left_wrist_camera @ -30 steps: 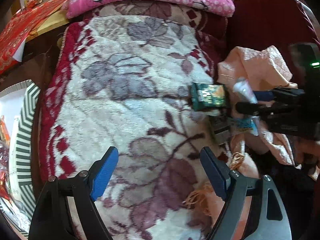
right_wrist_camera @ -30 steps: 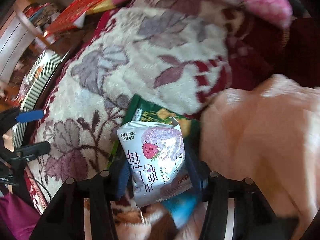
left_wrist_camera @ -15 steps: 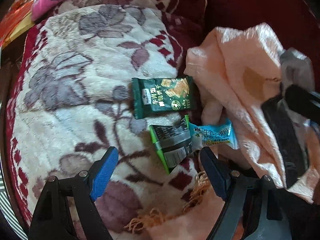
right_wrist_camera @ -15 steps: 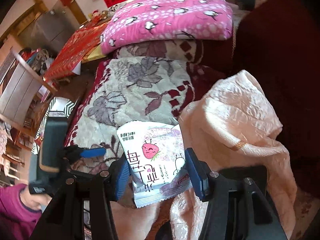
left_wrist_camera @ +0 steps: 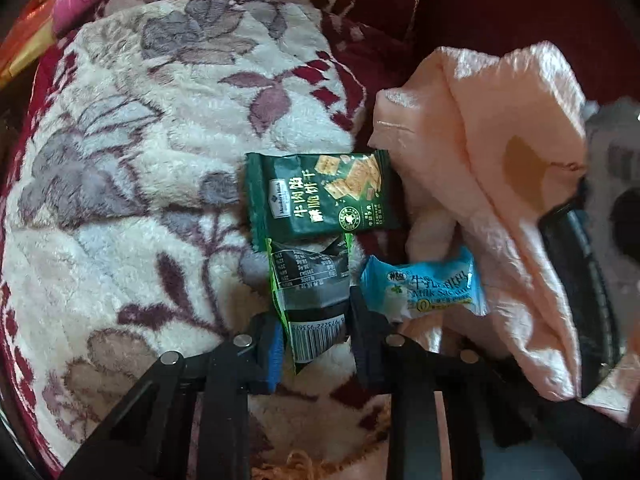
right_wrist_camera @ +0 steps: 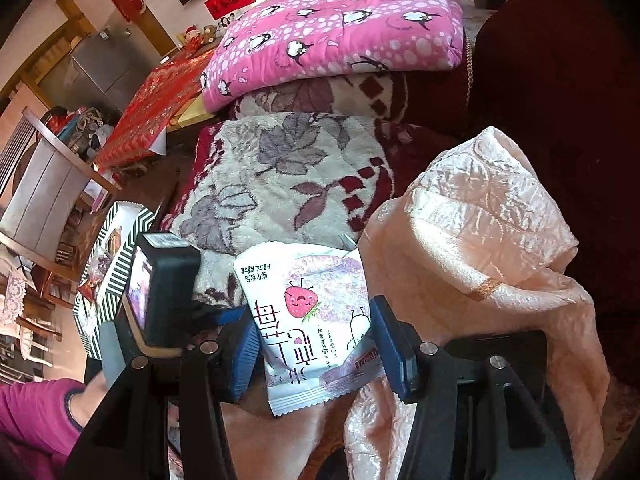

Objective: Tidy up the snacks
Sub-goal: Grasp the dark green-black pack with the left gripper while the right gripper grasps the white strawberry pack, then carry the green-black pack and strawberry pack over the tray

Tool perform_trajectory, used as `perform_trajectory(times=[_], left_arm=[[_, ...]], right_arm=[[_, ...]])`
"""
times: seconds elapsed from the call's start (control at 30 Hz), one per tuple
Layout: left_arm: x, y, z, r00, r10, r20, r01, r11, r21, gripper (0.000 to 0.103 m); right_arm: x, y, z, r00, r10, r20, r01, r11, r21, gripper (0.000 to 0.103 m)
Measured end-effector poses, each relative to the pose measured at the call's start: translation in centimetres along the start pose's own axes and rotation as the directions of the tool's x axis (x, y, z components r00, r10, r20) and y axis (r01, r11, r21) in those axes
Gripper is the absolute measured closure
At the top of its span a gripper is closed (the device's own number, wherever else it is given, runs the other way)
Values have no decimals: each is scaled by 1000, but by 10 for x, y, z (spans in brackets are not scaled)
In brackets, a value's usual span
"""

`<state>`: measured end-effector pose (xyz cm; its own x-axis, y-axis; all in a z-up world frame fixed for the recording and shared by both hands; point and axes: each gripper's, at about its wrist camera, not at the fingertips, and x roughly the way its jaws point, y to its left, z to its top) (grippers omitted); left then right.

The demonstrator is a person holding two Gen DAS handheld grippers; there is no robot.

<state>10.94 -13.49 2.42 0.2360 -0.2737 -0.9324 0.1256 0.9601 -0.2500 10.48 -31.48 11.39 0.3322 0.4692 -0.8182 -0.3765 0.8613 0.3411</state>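
Left wrist view: left gripper [left_wrist_camera: 314,322] points steeply down at the floral blanket [left_wrist_camera: 132,208]. Its jaws, wide apart half a second ago, are closing on the grey packet [left_wrist_camera: 310,300], which lies barcode side up between the blue pads; both pads meet the wrapper's edges, which bow inward. A second ago this gripper was further left over bare blanket, the snacks off to its right; it has since come over them and dropped lower. The green packet [left_wrist_camera: 320,194] lies flat just beyond the grey one, touching its top edge. The blue packet [left_wrist_camera: 426,284] sits just right of the right finger, half on the peach cloth [left_wrist_camera: 500,152].

Right wrist view: right gripper [right_wrist_camera: 316,340] is about half open and clamped on the strawberry packet [right_wrist_camera: 308,320], grip unchanged over the last second, now raised clear of the blanket. The striped box [right_wrist_camera: 106,280] stands left of the blanket, beside the couch.

Judgement: second pick nearly secured. Both hands will be loaded; two packets remain. Box is the likely destination. Risk: thin wrapper may slip from a shallow pinch.
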Motion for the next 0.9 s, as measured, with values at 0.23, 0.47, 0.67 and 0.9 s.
perform_trajectory(times=[0.23, 0.47, 0.67, 0.9], left_arm=[[-35, 29, -17, 996, 48, 70, -48, 999, 0, 77], [-66, 58, -35, 982, 140, 125, -139, 990, -15, 77], [-80, 79, -46, 971, 184, 154, -179, 983, -46, 77], [-94, 100, -59, 956, 234, 175, -224, 972, -74, 77]], right_arm=[[11, 21, -6, 1000, 2, -27, -3, 998, -58, 46], [33, 53, -15, 997, -59, -44, 54, 992, -115, 46], [53, 72, -24, 996, -77, -50, 70, 990, -124, 46], [83, 95, -44, 996, -52, -69, 46, 996, -78, 46]])
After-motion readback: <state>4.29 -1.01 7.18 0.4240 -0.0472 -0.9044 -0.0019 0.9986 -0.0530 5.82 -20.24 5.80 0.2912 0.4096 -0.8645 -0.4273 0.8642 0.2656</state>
